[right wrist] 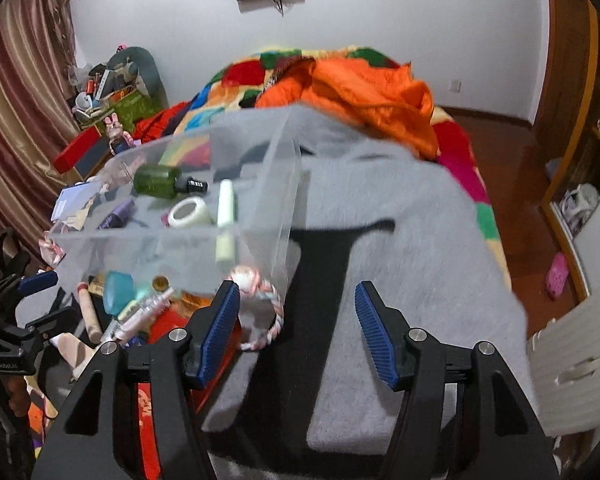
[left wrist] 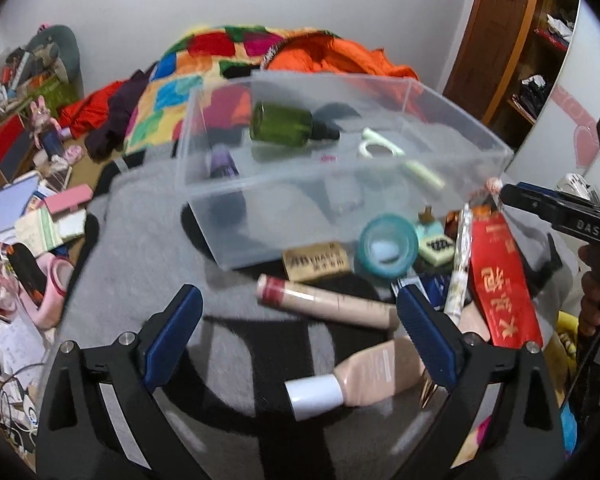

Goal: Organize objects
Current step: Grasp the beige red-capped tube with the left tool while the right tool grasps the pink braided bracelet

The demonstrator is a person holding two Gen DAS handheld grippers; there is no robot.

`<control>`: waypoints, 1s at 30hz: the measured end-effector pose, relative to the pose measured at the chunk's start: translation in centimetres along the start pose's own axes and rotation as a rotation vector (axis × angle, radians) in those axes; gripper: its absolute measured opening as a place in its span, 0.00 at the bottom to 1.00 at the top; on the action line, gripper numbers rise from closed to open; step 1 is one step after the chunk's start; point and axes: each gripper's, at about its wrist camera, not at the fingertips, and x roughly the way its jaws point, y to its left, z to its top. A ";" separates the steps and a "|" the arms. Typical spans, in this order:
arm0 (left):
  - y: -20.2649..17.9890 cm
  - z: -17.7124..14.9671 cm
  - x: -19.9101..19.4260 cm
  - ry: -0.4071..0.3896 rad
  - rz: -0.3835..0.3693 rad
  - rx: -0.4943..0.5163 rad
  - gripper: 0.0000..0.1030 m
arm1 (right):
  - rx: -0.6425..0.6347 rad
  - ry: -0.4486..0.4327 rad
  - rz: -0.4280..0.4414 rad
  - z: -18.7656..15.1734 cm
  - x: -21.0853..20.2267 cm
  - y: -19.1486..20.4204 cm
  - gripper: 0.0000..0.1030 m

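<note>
Both grippers are free: your left gripper has its jaws spread wide over the beige tube and the white-capped bottle, nothing pinched; your right gripper has its jaws released too, part-open over bare grey blanket, with the pink rope ring just beside its left finger. The clear bin sits on the blanket and already holds the green bottle, tape roll and a pale stick; the rest lies loose in front of it. Risks: the tube is round and on soft cloth, so a closing finger can roll it away or under the teal jar. The left jaws straddle two items, so you may catch both or clip the bottle's cap. The bin is light and on bedding: nudge its wall and it slides or tips. The frames are blurred, so slow down before closing.
</note>
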 end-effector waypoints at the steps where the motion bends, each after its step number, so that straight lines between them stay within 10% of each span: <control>1: -0.1 -0.2 0.2 0.006 -0.005 0.000 0.96 | 0.009 0.009 0.019 -0.1 0.3 -0.1 0.48; 14: -1.0 -0.5 1.7 0.046 -0.063 0.013 0.96 | 0.006 0.015 0.045 -1.5 0.6 0.1 0.07; 25: -0.9 -0.1 2.6 0.053 -0.046 0.011 1.00 | -0.037 -0.031 0.036 -0.9 -2.2 0.1 0.07; 30: -0.8 -0.3 2.5 0.023 -0.026 -0.007 0.99 | -0.047 0.002 0.014 -1.0 -0.5 0.5 0.24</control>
